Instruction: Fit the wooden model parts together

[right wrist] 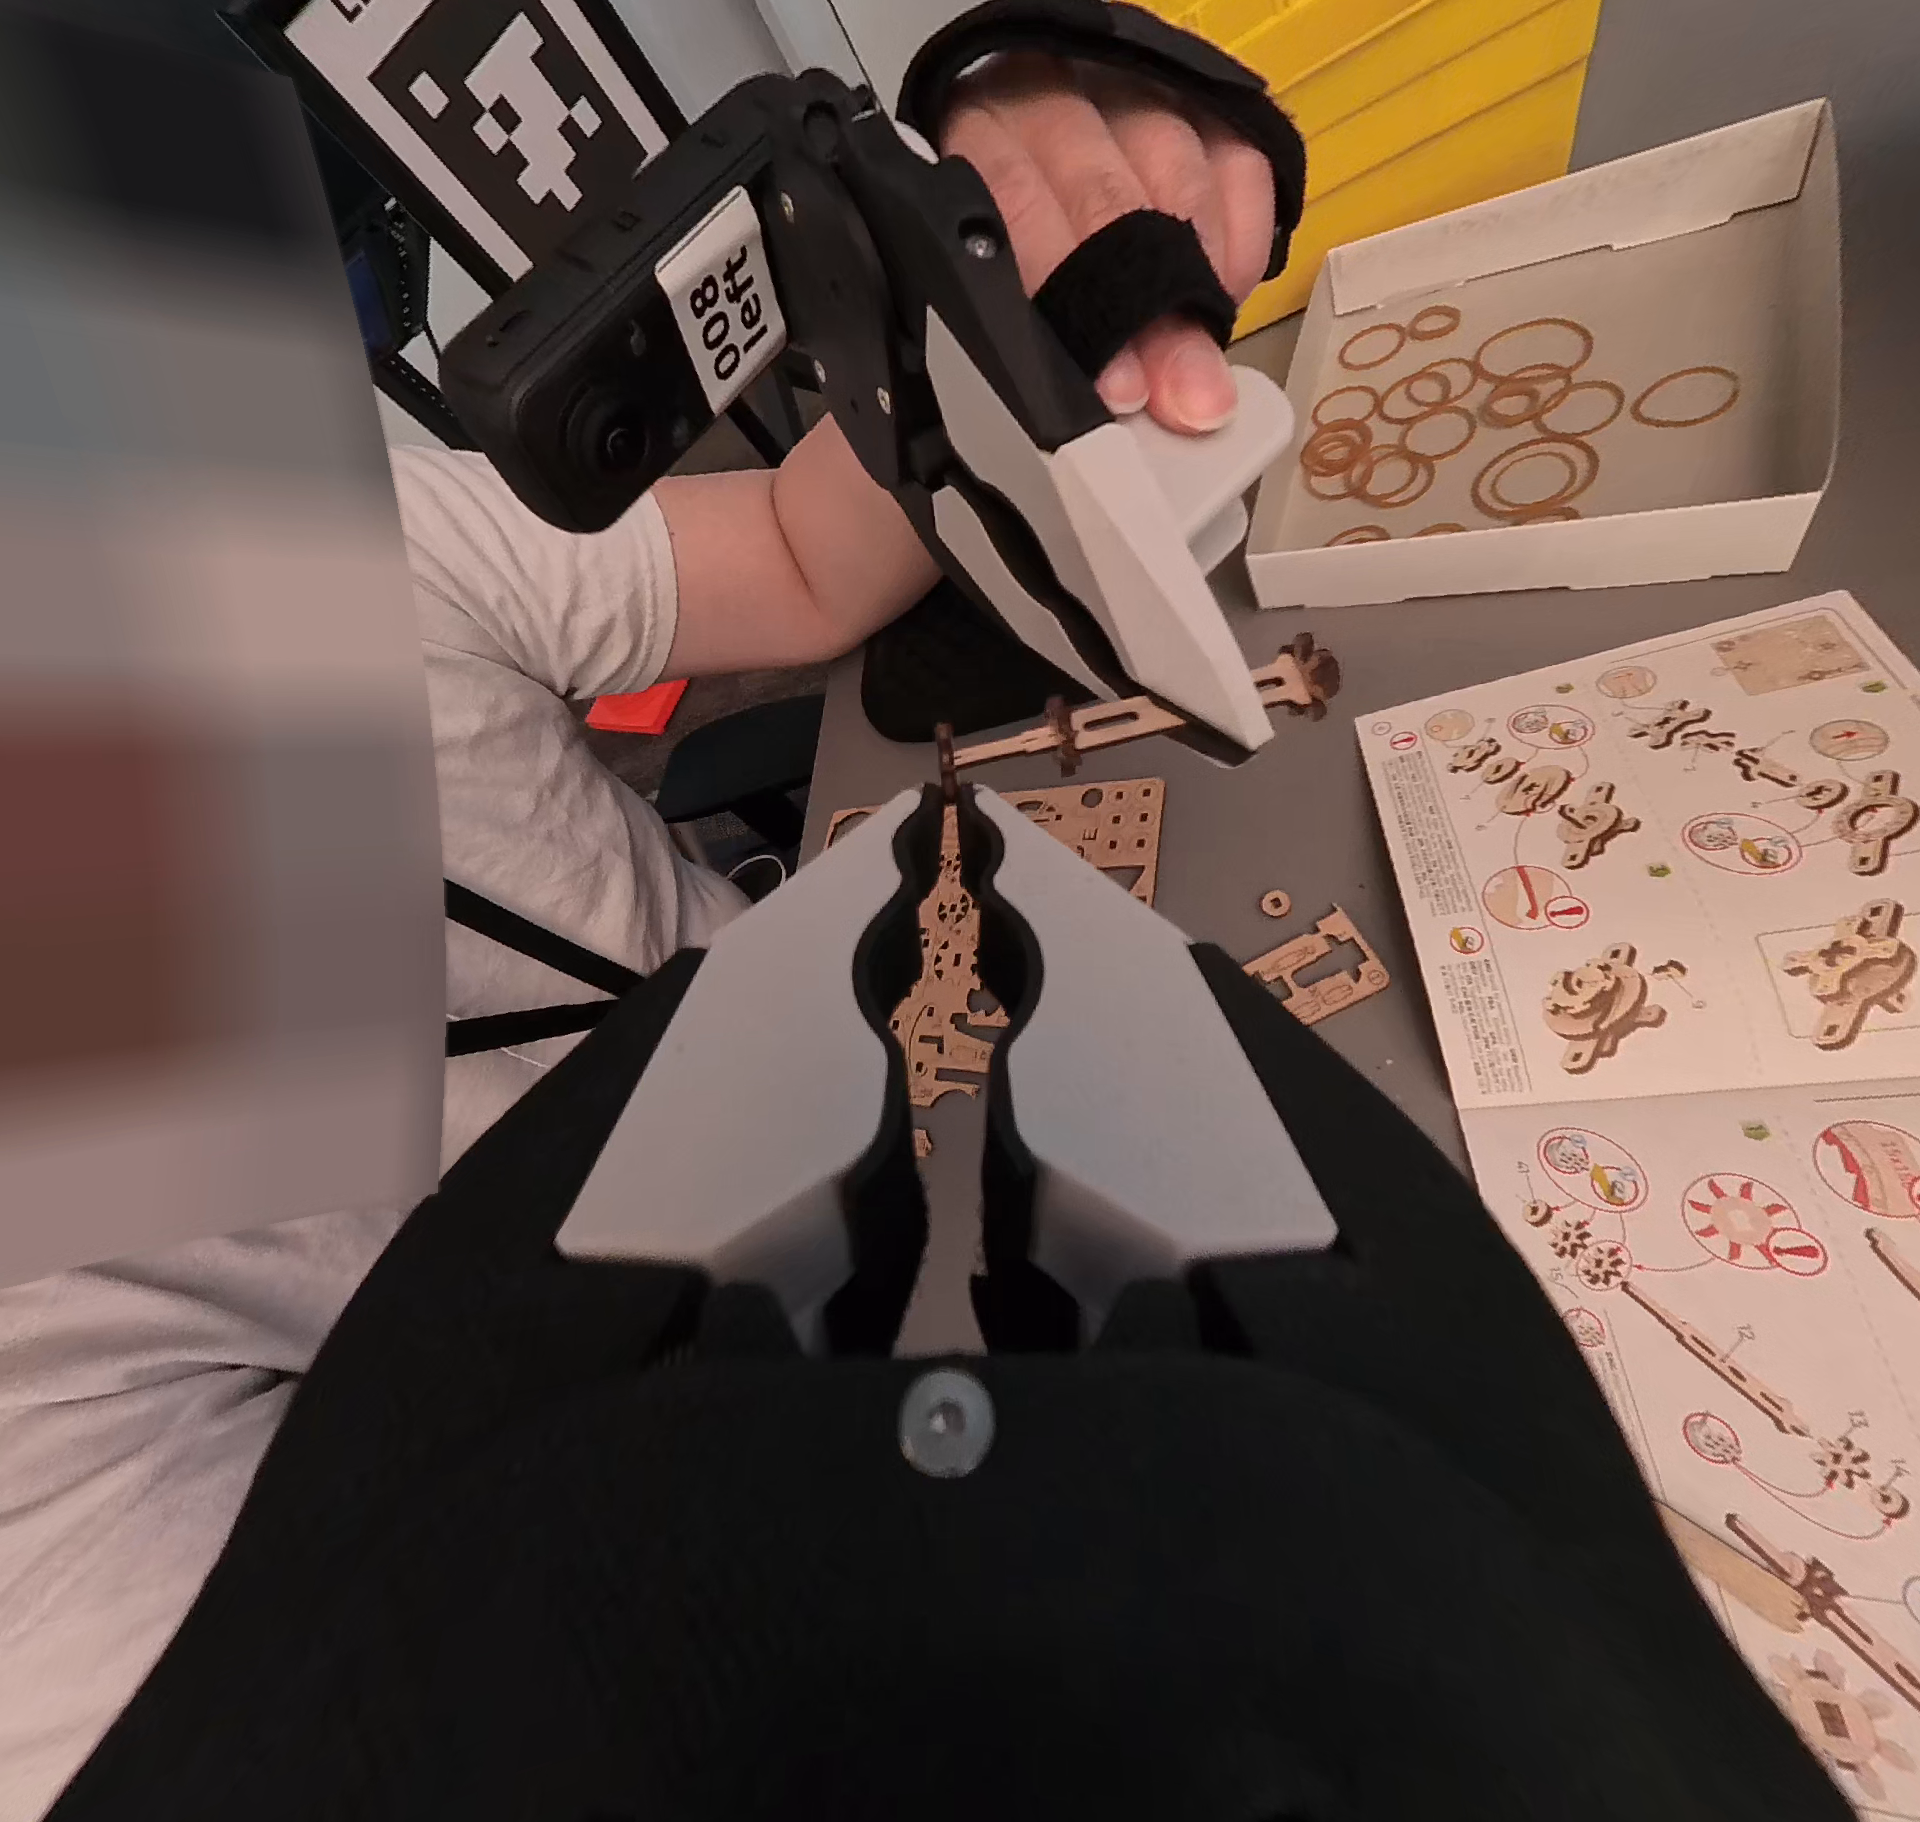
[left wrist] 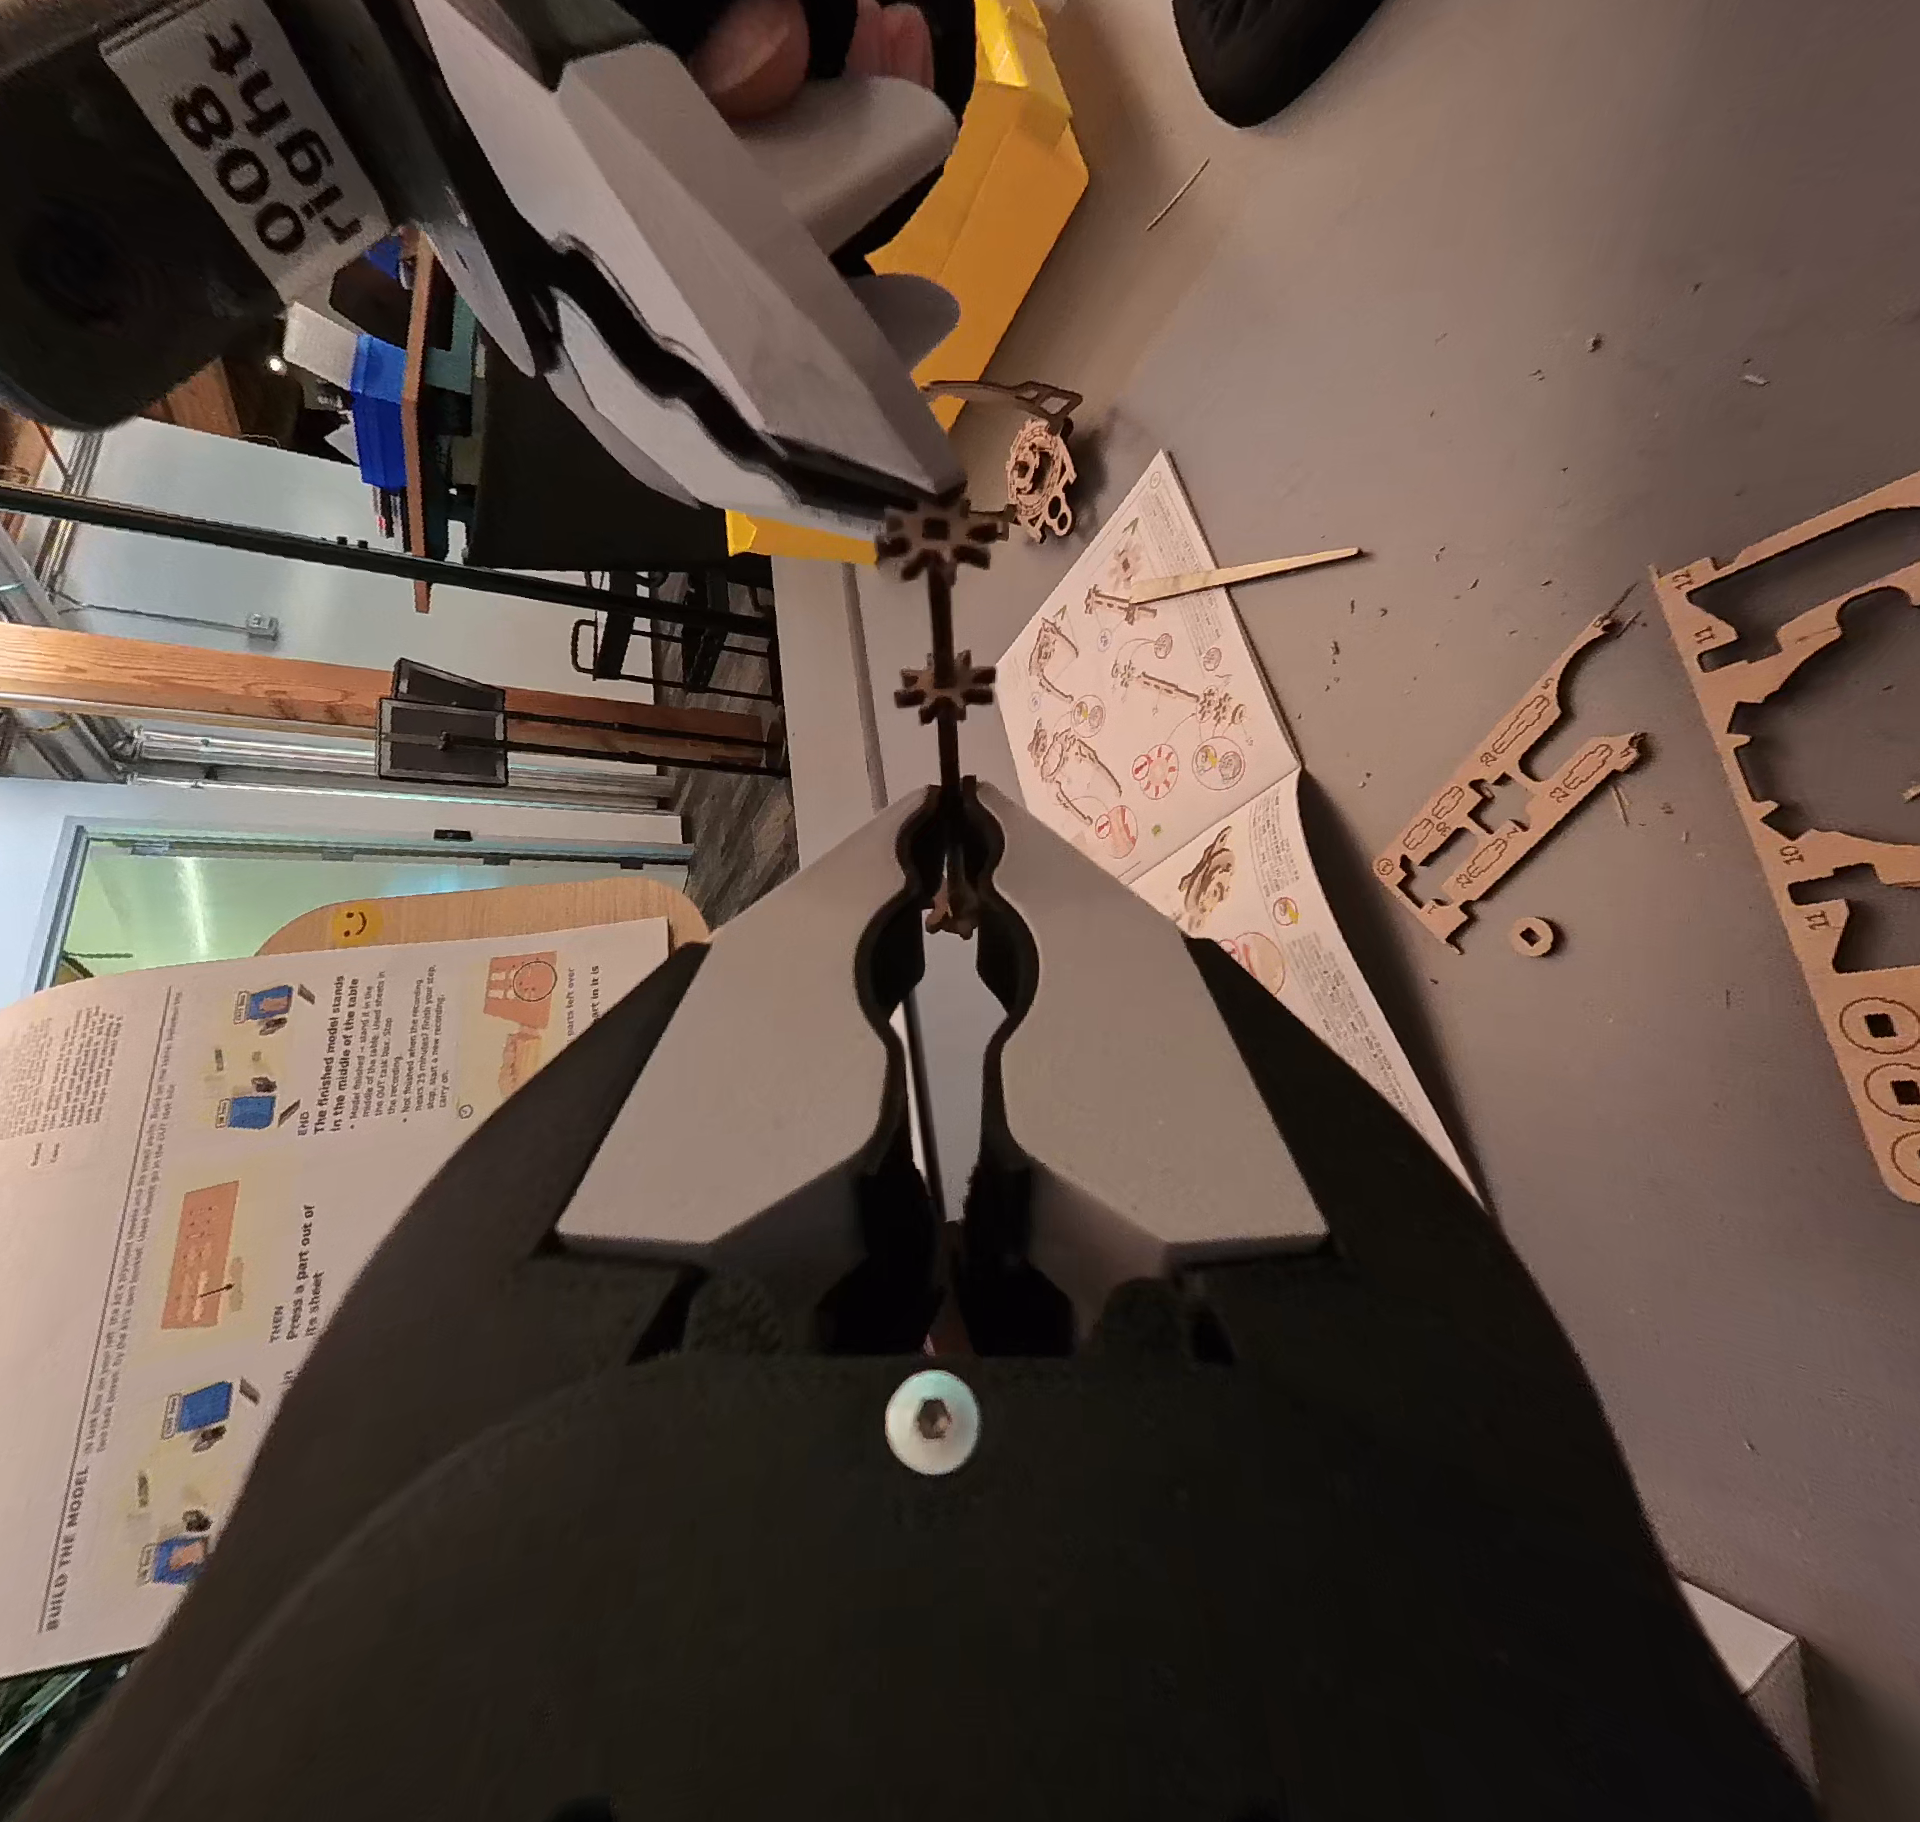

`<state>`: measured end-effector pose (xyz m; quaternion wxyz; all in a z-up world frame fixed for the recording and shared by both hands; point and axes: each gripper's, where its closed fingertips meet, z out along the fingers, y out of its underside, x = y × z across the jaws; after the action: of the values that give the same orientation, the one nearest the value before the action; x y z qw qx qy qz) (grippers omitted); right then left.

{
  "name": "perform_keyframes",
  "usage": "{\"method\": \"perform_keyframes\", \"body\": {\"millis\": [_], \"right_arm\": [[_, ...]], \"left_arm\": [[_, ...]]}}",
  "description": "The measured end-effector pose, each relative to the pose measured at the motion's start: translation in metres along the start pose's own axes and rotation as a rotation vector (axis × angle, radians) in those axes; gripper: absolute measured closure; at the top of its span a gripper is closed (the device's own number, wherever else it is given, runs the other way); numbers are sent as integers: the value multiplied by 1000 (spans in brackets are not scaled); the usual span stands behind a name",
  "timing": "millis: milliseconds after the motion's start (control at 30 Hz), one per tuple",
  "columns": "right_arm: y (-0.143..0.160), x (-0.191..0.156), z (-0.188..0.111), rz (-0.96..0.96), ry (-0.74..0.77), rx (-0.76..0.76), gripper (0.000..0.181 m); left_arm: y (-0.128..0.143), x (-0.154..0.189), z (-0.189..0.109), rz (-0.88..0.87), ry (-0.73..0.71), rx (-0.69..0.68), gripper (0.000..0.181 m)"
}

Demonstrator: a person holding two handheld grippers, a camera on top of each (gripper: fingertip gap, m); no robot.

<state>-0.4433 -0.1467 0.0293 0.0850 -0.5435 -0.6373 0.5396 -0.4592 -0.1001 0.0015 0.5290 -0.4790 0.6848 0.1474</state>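
The left gripper point(left wrist: 951, 816) is clamped on one end of a slotted wooden axle point(left wrist: 943, 629) carrying small gears. At twelve o'clock, the right gripper point(left wrist: 914, 505) pinches the far-end toothed gear point(left wrist: 940, 531), above the grey table point(left wrist: 1558, 266) and instruction booklet point(left wrist: 1153, 712).

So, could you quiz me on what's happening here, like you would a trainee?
1. True or false: the left tool and the right tool both hold the same wooden rod.
2. What lies in the white box? A) screws B) rubber bands C) nails
3. Fill in: the bin behind the box is ____.
Key: 1 true; 2 B; 3 yellow.
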Motion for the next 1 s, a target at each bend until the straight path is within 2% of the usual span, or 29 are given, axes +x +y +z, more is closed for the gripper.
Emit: {"method": "perform_keyframes", "body": {"millis": [1000], "right_arm": [[14, 2, 5, 35, -19, -75, 180]], "left_arm": [[-15, 15, 4, 22, 75, 35, 181]]}}
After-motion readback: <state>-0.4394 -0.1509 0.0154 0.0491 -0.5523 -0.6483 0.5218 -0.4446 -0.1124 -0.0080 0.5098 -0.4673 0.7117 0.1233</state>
